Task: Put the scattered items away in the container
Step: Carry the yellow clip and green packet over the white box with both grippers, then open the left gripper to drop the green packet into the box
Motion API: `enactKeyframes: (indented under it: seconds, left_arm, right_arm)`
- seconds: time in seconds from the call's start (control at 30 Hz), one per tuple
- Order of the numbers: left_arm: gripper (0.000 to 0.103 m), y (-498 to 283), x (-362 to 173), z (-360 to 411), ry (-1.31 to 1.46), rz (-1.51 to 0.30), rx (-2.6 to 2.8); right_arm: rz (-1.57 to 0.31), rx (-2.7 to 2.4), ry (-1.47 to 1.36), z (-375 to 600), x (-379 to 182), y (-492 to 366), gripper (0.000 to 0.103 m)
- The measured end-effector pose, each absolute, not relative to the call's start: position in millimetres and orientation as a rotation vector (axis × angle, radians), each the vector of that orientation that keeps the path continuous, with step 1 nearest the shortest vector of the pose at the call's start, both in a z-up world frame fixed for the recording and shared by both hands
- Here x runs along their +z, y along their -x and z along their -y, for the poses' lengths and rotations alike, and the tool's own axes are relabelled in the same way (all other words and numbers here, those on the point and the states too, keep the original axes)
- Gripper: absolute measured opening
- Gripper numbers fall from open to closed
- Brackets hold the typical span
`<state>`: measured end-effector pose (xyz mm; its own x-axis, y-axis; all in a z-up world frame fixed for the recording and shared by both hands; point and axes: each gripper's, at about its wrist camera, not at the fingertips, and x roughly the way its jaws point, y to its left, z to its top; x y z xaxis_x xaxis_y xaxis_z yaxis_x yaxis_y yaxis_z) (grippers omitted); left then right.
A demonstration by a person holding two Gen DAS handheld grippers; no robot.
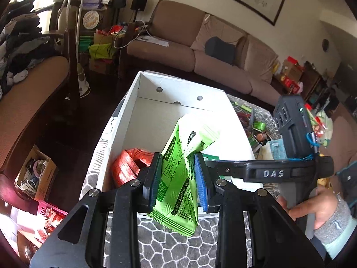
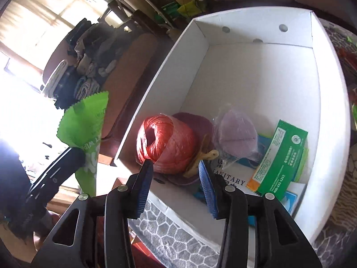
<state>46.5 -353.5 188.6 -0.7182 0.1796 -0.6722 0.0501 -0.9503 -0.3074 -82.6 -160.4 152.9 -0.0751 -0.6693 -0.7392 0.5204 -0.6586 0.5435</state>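
Observation:
My left gripper (image 1: 177,158) is shut on a bright green wipes packet (image 1: 189,138), which it holds upright over the near end of the white cardboard box (image 1: 178,84). In the right wrist view the same packet (image 2: 87,120) shows left of the box (image 2: 256,20). My right gripper (image 2: 175,163) hangs open above the box's near wall, nothing between its blue pads. Below it lie a red twine ball (image 2: 167,143), a purple wrapped item (image 2: 234,134), a wooden peg (image 2: 205,158) and a dark green packet (image 2: 281,160).
The box stands on a grey stone-patterned cloth (image 1: 178,245). Several small loose items (image 1: 256,125) lie to its right. A hand (image 1: 321,203) holds the right gripper there. A brown sofa (image 1: 200,55) is behind; a clothes-piled chair (image 2: 84,67) stands at the left.

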Motion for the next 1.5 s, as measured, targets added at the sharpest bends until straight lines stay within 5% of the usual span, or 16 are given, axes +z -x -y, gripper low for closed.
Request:
enactKeyframes:
  seconds: [0.23, 0.47, 0.53, 0.6, 0.67, 0.73, 0.97, 1.27, 1.37, 1.5]
  left_arm:
    - [0.027, -32.3, 179.7, 310.1, 1.117, 0.53, 2.768]
    - [0.027, -21.7, 172.7, 261.2, 1.136, 0.407, 2.766]
    - [0.03, -19.3, 173.3, 252.0, 1.142, 0.358, 2.781]
    - [0.034, -15.9, 173.7, 251.2, 1.143, 0.355, 2.779]
    - [0.058, -11.8, 171.4, 257.7, 1.154, 0.409, 2.758]
    - [0.065, -13.3, 171.5, 267.9, 1.14, 0.448, 2.76]
    - [0.073, -38.3, 171.4, 330.6, 1.115, 0.645, 2.811]
    - [0.073, -70.1, 178.9, 378.9, 1.093, 0.73, 2.896]
    - [0.073, -76.8, 181.6, 385.6, 1.096, 0.728, 2.91]
    - [0.073, -82.1, 178.0, 395.1, 1.109, 0.751, 2.912]
  right_arm:
    - [0.63, -1.717, -1.282, 99.8, 184.0, 95.7, 0.065]
    - [0.516, -1.764, -1.317, 113.5, 191.3, 99.8, 0.067]
    - [0.506, -1.748, -1.354, 115.3, 181.7, 104.7, 0.051]
    - [0.487, -1.787, -1.364, 113.9, 176.6, 109.1, 0.019]
    - [0.526, -1.79, -1.356, 107.8, 172.1, 115.0, 0.012]
    - [0.531, -1.814, -1.356, 102.5, 171.1, 119.4, 0.01]
    - [0.231, -2.021, -1.302, 101.3, 184.3, 122.5, 0.01]
    - [-0.862, -2.23, -1.122, 193.5, 141.3, 81.8, 0.01]
    - [-0.88, -2.154, -1.192, 209.7, 110.9, 71.3, 0.01]
    - [-0.565, -2.012, -1.361, 211.8, 96.5, 70.3, 0.018]
